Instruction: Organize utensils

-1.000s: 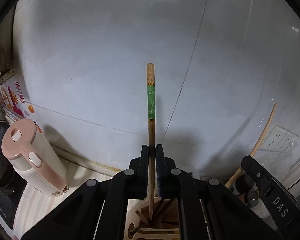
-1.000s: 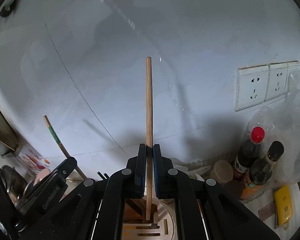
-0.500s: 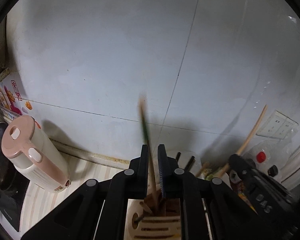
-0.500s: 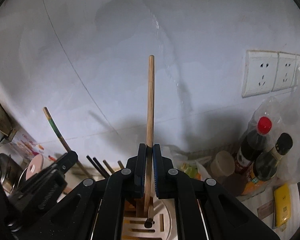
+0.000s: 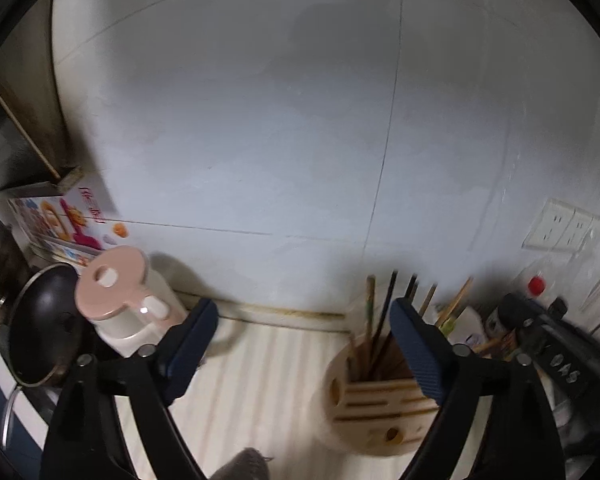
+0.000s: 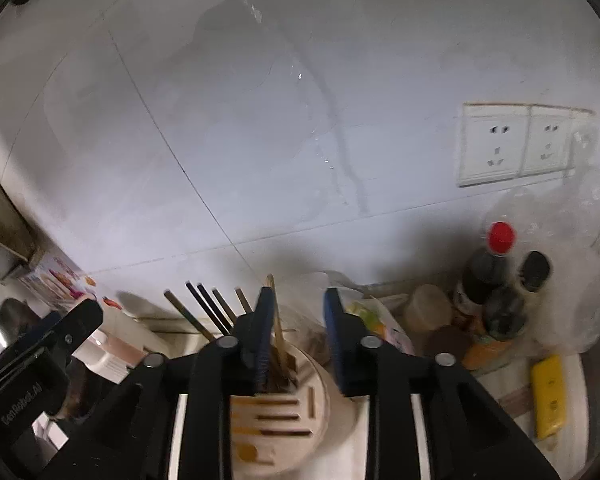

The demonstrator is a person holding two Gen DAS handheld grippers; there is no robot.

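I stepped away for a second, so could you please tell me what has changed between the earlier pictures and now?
Both tools let go. The left tool released its green-banded chopstick and its jaws have just been opening wide, with nothing between them. The right tool released its plain wooden chopstick, its jaws opening partway. Both sticks now stand among the chopsticks in the wooden holder. The pink-lidded kettle and the bottles stayed put.
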